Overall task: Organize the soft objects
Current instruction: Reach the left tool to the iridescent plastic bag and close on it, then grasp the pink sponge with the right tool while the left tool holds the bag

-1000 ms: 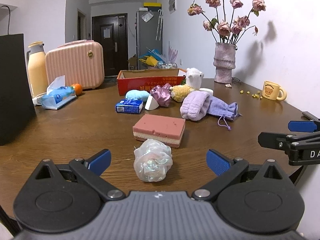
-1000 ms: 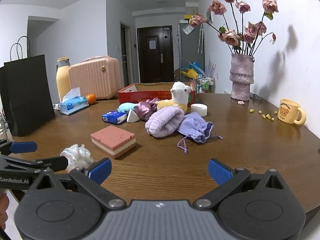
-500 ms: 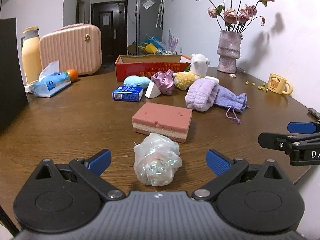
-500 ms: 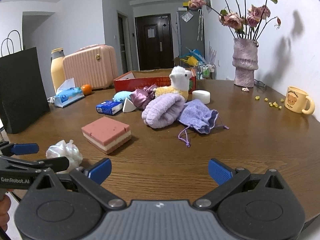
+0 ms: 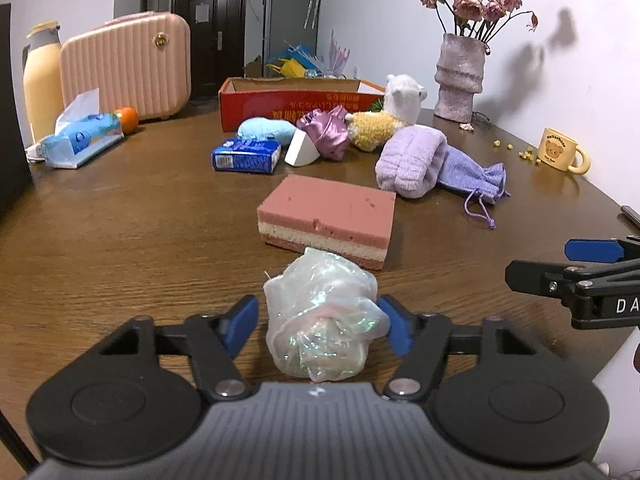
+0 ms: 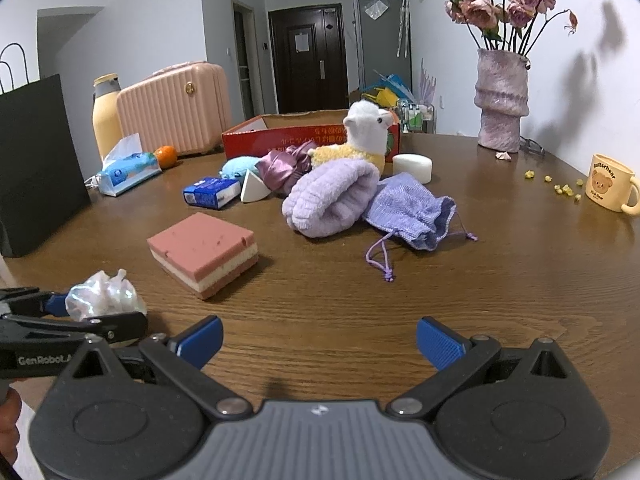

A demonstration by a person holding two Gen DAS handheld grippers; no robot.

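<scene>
Looking along your left gripper, its blue pads flank the iridescent scrunchie on the table, barely touching it, not yet squeezing, just before the pink sponge. From your right gripper, spread wide and empty, the red box probably awaits behind the pile.

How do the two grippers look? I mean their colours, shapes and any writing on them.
Both look alike. The left gripper and the right gripper have a grey ribbed body, two round black housings, black linkage arms with silver pivot screws, and blue pads on the fingertips. White lettering on the left one's side reads "GenRobot.A"; the right one's shows "DA". No cables or sleeves are visible.
</scene>
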